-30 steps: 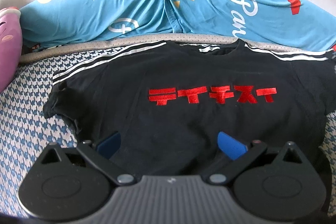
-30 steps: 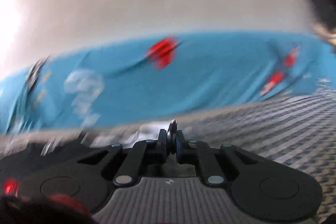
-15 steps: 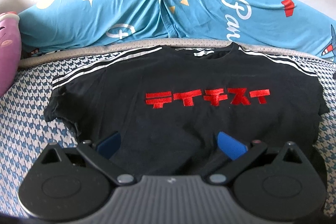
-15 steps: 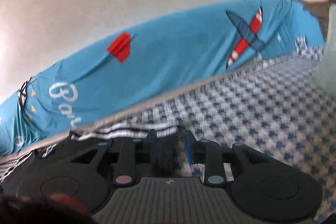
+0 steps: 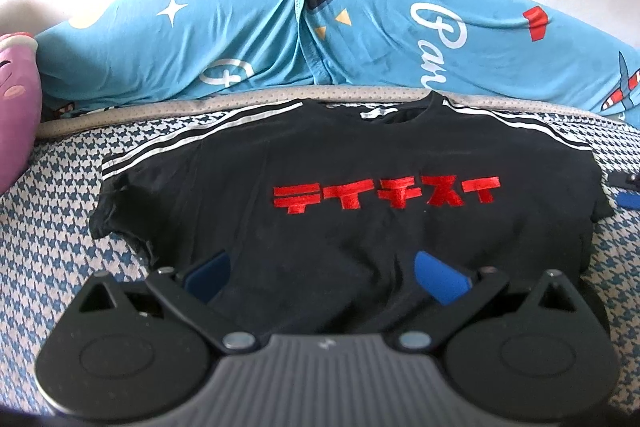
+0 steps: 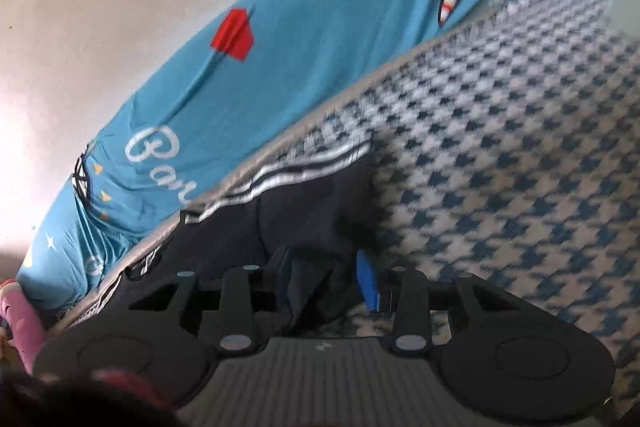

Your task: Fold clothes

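The shirt (image 5: 360, 235) lies flat, print up, on the bed (image 5: 52, 239), its hem region between the spread fingers of the left gripper (image 5: 324, 269). The right gripper (image 6: 324, 283), fingers also apart, straddles the sleeve (image 6: 320, 195) edge. The fabric looks light, limp and non-slip; pinch a single layer at sleeve and hem.

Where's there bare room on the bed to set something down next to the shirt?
Bare houndstooth bedcover lies left of the black T-shirt with red lettering, up to the purple plush. More lies beyond its striped right sleeve, where the right gripper sits. Crowded along the blue printed bedding.
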`<state>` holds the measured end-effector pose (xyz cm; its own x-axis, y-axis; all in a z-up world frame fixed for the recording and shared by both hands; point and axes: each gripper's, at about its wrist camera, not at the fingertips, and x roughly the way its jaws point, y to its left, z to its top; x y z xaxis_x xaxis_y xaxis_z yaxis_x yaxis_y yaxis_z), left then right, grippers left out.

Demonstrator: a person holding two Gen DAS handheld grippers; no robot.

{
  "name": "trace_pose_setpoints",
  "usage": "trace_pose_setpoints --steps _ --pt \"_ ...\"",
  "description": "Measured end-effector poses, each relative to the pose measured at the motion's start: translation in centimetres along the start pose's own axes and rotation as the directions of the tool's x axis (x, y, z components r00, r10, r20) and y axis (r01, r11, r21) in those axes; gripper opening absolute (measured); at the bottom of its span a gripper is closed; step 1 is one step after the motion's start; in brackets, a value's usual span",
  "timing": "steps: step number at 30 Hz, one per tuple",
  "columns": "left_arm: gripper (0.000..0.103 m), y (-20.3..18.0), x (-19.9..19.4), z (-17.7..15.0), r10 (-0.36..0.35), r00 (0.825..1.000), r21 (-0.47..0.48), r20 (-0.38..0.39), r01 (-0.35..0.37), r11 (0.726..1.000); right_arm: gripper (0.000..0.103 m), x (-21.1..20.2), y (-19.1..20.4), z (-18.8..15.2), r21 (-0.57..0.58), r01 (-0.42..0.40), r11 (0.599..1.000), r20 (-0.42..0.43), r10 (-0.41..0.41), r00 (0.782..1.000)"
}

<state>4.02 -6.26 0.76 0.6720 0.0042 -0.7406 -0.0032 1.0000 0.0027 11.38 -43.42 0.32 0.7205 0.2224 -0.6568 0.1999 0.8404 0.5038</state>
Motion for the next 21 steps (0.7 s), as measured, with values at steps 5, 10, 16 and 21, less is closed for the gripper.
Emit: trace_pose_setpoints --steps 5,10,16,21 --pt "0.103 0.2 0.1 0.0 0.001 1.0 -0.007 -0.003 -0.001 1.0 0.037 1.4 0.8 -0.5 0.004 0.016 1.0 -0.067 -0.016 0.998" --pt "0.103 0.3 0.2 0.0 0.002 1.0 -0.006 -0.006 -0.002 1.0 0.037 2.0 2.4 -0.9 -0.025 0.007 1.0 -0.109 -0.01 0.994" --pt "0.103 0.4 0.3 0.0 0.004 1.0 -0.005 -0.01 -0.004 1.0 0.037 2.2 4.2 -1.4 -0.102 0.06 0.993 -0.125 -0.072 0.989" --pt "0.103 1.0 0.4 -0.1 0.003 1.0 -0.014 -0.021 -0.004 1.0 0.037 2.3 5.0 -1.9 -0.162 0.09 0.983 -0.124 -0.111 0.986"
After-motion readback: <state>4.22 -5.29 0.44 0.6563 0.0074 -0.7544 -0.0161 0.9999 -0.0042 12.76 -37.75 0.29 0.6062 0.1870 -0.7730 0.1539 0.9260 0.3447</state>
